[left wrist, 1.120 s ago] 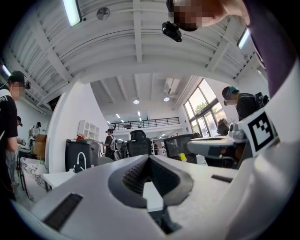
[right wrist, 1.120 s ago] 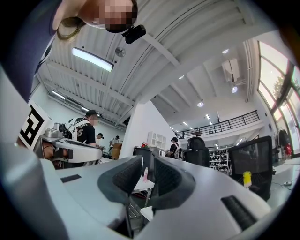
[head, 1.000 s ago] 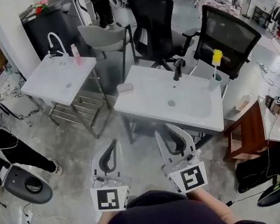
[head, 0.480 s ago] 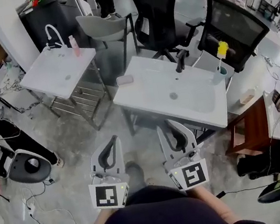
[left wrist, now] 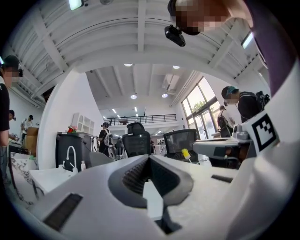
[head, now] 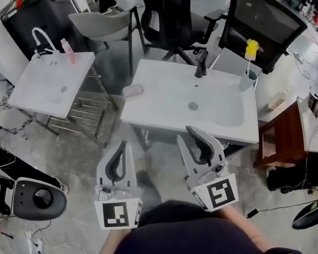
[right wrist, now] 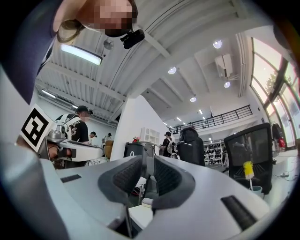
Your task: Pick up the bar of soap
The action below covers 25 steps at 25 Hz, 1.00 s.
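Note:
The pale bar of soap (head: 133, 90) lies on the left near corner of the white sink table (head: 163, 113). Both grippers hover in front of that table, short of its near edge and apart from the soap. My left gripper (head: 123, 144) is shut with nothing in it; its tips meet in the left gripper view (left wrist: 149, 158). My right gripper (head: 191, 130) has its jaws a narrow slit apart and empty. Through that slit, the right gripper view (right wrist: 149, 164) shows the soap (right wrist: 147, 202) on the table corner ahead.
A black faucet (head: 199, 62) and a cup with a yellow brush (head: 248, 77) stand at the table's far side. A second white sink table (head: 50, 90) with a pink bottle (head: 68, 51) is at left. Office chairs (head: 262, 21) stand behind, a wooden stool (head: 282, 139) at right.
Both grippers have moved forward toward the sink table, which now lies closer below them. Their jaws look the same as before.

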Each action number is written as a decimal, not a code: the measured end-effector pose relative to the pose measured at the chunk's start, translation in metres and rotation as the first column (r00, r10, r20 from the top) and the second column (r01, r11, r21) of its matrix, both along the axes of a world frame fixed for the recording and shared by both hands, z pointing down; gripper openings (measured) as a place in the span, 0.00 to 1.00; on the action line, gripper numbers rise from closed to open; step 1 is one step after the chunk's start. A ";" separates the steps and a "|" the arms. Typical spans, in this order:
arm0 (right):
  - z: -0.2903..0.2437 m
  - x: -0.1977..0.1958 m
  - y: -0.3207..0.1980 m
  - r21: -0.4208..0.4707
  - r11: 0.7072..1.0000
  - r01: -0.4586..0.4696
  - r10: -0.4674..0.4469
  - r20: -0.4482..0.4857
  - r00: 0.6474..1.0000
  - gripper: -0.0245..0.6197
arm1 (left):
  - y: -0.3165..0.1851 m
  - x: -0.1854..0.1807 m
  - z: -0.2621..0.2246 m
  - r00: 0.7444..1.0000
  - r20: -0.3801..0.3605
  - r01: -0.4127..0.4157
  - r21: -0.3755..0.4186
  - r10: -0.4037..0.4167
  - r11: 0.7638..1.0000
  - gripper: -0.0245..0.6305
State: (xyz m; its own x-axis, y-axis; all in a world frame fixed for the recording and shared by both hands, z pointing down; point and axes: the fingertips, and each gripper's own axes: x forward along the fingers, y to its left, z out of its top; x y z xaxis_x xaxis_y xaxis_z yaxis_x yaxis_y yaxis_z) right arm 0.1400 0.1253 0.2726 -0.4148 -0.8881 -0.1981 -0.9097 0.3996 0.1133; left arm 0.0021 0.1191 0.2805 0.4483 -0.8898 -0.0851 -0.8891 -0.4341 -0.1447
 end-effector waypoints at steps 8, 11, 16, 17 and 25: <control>0.013 -0.016 -0.107 -0.050 0.997 -0.054 0.055 0.012 0.998 0.17 | -0.107 -0.014 0.002 0.996 0.015 -0.083 -0.040 0.083 0.996 0.04; 0.030 -0.025 -0.151 -0.110 0.990 -0.085 0.087 0.011 0.996 0.17 | -0.152 -0.024 0.013 0.992 0.019 -0.123 -0.056 0.124 0.991 0.04; 0.047 -0.037 -0.208 -0.146 0.983 -0.113 0.115 0.009 0.993 0.17 | -0.216 -0.032 0.028 0.983 0.018 -0.180 -0.092 0.183 0.979 0.04; 0.048 -0.039 -0.218 -0.139 0.984 -0.111 0.114 0.009 0.993 0.17 | -0.227 -0.033 0.029 0.981 0.018 -0.191 -0.097 0.193 0.977 0.04; 0.067 -0.039 -0.275 -0.176 0.973 -0.149 0.150 -0.007 0.989 0.17 | -0.296 -0.029 0.050 0.968 0.013 -0.248 -0.144 0.252 0.958 0.04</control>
State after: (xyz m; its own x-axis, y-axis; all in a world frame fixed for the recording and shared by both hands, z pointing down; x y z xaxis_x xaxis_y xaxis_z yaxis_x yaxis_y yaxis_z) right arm 0.1012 -0.1501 0.3394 -0.2742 -0.9610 -0.0353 -0.9610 0.2724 0.0477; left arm -0.0266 -0.1774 0.3308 0.6583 -0.7510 0.0502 -0.7457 -0.6598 -0.0922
